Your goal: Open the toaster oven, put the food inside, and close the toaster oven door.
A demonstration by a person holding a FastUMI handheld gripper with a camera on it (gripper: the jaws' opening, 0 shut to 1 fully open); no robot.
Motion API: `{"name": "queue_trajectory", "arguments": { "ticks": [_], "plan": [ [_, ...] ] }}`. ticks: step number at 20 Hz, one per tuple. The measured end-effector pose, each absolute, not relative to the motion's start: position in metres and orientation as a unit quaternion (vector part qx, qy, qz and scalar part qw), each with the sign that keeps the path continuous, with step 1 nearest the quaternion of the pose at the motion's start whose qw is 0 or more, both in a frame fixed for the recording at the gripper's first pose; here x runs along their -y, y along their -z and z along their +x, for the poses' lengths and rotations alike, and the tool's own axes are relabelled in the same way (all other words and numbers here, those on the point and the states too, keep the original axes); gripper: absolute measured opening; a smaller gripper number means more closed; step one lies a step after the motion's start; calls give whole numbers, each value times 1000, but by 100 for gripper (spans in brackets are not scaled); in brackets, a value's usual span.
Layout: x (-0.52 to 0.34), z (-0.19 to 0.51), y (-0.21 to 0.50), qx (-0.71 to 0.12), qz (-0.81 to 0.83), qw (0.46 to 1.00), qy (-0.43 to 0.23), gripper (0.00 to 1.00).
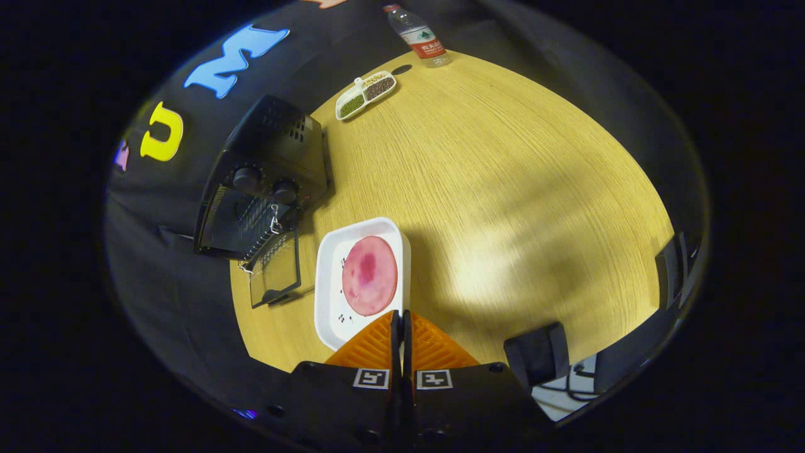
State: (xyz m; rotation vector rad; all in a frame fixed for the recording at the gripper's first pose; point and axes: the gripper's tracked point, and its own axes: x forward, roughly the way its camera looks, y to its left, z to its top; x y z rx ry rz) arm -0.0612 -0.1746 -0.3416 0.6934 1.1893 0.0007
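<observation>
Food, a flat round pink slice (pixel 369 275), lies on the white square plastic tray (pixel 327 296) just ahead of the gripper (pixel 400 318), fingers pressed together on nothing. Slice looks soft and slippery; better grip the stiff tray rim. Black toaster oven (pixel 261 182) stands open beside.

round wooden table (pixel 503 189), pale grain, bright light patch on its near half. black cloth wall (pixel 207 50) behind. dark chair (pixel 538 353) by the table's near edge.
</observation>
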Motion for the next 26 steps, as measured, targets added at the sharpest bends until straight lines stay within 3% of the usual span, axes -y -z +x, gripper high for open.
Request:
{"name": "queue_trajectory", "arguments": {
  "ticks": [11, 19, 26],
  "plan": [
    [113, -109, 287, -484, 465, 741, -13, 2],
    [56, -57, 256, -474, 475, 740, -44, 2],
    [-3, 1, 270, -496, 481, 721, -58, 2]
  ]
}}
